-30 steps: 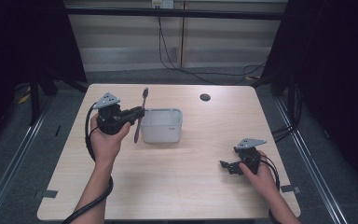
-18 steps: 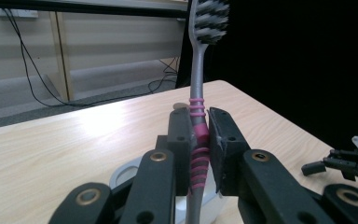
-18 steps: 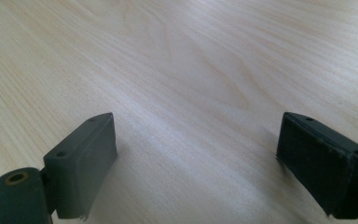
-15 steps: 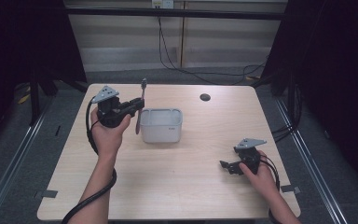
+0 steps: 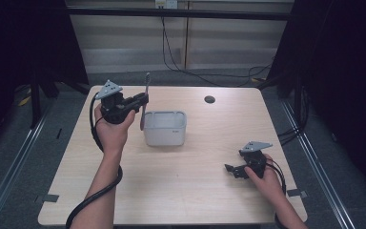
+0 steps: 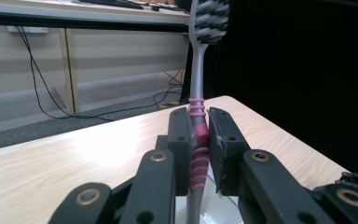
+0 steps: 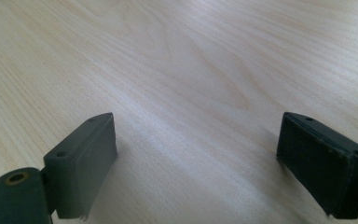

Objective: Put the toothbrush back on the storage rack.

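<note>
— Looking from the high view, where is the grey toothbrush with pink rings on its handle (image 5: pixel 145 98)?

— Up off the light wooden surface (image 5: pixel 181 191), pinched in the left gripper (image 5: pixel 142 99). It stands close to upright, bristle head at the top, lower end hanging just beside the left wall of the pale grey rectangular plastic bin (image 5: pixel 166 128), near that wall's rim.

— How do the fingers sit on it?

— In the left gripper view the two black fingers (image 6: pixel 182 140) press on the pink-ringed part of the toothbrush (image 6: pixel 196 93) from either side, closed as far as the handle allows. The bristles, grey and white, rise above them against the dark background.

— And the other hand?

— The right gripper (image 5: pixel 232 170) is low at the near right of the surface, well apart from the bin, pointing left. In the right gripper view its fingers (image 7: pixel 81 158) stand wide apart with bare wood grain between them, gripping nothing.

— Anything else on the surface?

— A small dark round disc (image 5: pixel 209 99) near the far edge, to the right of the bin. Whether the bin contains anything I cannot tell from here.
</note>
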